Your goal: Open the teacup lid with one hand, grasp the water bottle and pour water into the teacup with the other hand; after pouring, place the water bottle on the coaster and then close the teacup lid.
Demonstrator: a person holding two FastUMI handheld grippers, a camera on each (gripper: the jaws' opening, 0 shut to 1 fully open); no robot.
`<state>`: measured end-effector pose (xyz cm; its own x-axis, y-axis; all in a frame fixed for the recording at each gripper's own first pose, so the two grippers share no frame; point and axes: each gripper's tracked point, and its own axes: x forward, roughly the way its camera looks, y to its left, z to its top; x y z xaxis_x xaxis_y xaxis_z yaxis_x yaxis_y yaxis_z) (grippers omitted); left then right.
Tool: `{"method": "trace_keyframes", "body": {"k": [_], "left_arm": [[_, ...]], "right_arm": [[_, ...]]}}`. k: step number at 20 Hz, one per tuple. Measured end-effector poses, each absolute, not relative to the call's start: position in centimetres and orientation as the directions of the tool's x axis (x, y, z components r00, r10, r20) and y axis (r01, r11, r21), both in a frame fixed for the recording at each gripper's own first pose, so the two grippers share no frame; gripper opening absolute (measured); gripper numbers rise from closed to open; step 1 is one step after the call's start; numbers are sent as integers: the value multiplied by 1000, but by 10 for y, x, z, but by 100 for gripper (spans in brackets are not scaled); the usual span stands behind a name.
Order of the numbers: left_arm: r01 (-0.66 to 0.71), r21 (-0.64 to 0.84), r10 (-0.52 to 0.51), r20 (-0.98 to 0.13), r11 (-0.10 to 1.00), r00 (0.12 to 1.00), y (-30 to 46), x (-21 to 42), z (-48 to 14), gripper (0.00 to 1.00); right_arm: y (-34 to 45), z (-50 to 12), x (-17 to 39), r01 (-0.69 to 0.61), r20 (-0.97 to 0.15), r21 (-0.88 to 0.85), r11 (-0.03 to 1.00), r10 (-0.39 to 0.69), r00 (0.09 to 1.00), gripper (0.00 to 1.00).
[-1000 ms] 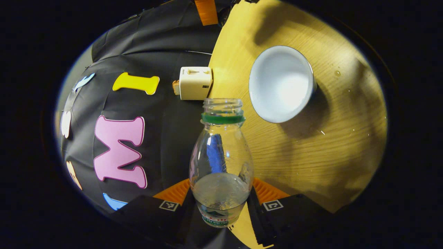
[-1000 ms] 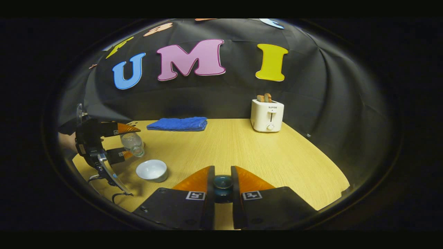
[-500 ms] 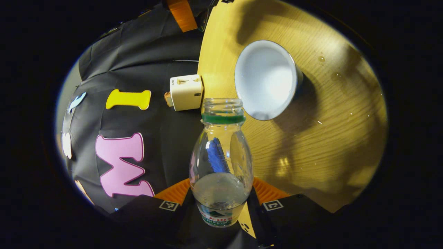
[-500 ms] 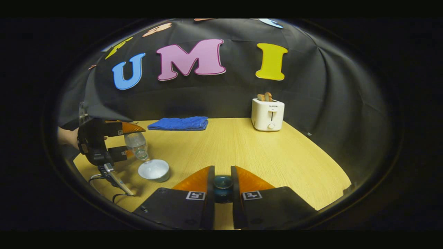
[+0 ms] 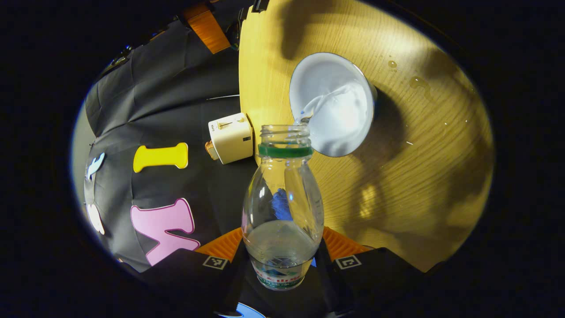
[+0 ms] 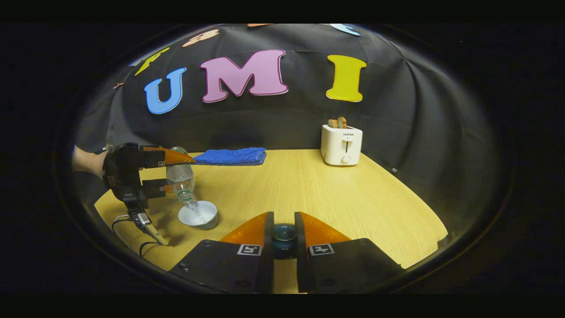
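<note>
The left gripper [image 5: 282, 254] has both fingers clamped on the lower body of the bottle [image 5: 282, 212], tipped so its open neck hangs just above the near rim of the cup [image 5: 340, 110]. A thin stream runs from the mouth into the cup, so the pour is under way. To do it well, the tilt should stay shallow and the mouth should sit over the cup's inside, not its rim; drops already lie on the table [image 5: 415, 176] beyond the cup, which suggests how easily water strays. Levelling the bottle slowly before lifting away from the cup would keep the last drip inside.

The bottle is clear, thin plastic with a rounded shoulder, a threaded neck and a green ring below it; it looks slippery and likely to flex under a hard squeeze. The cup is a shallow white bowl with a dark rim line, smooth and glossy like glazed ceramic. The table is pale wood grain.

The right gripper [image 6: 284, 238], well to the right of the cup, has its fingers closed on a small dark round knob, probably the lid [image 6: 284, 233], though little of it can be made out. Behind the cup lies a folded blue cloth [image 6: 229, 157], soft and nubby; far to the cup's right stands a boxy cream toaster [image 6: 340, 145].
</note>
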<state>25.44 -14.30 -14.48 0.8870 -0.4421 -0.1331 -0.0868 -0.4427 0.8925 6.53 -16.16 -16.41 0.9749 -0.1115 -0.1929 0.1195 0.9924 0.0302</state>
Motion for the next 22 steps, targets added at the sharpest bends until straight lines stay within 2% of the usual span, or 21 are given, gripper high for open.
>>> {"method": "trace_keyframes", "body": {"k": [1, 2, 3, 4, 22], "left_arm": [[-92, 886, -443, -136, -455, 886, -143, 254, -145, 73], [-95, 880, -445, -140, -466, 885, -144, 252, -145, 73], [-102, 874, -449, -141, -475, 883, -145, 252, -145, 73], [-108, 867, -454, -145, -486, 879, -146, 252, -143, 73], [-204, 765, -491, -164, -611, 856, -158, 250, -133, 73]], "right_arm": [[-161, -164, 66, 118, -193, 32, 992, -110, 975, 19], [-159, -164, 65, 117, -193, 35, 993, -108, 975, 24], [-158, -164, 64, 115, -193, 36, 993, -106, 975, 19], [-157, -164, 63, 114, -192, 35, 993, -105, 976, 24], [-147, -153, 50, 116, -176, 62, 991, -103, 979, 24]]}}
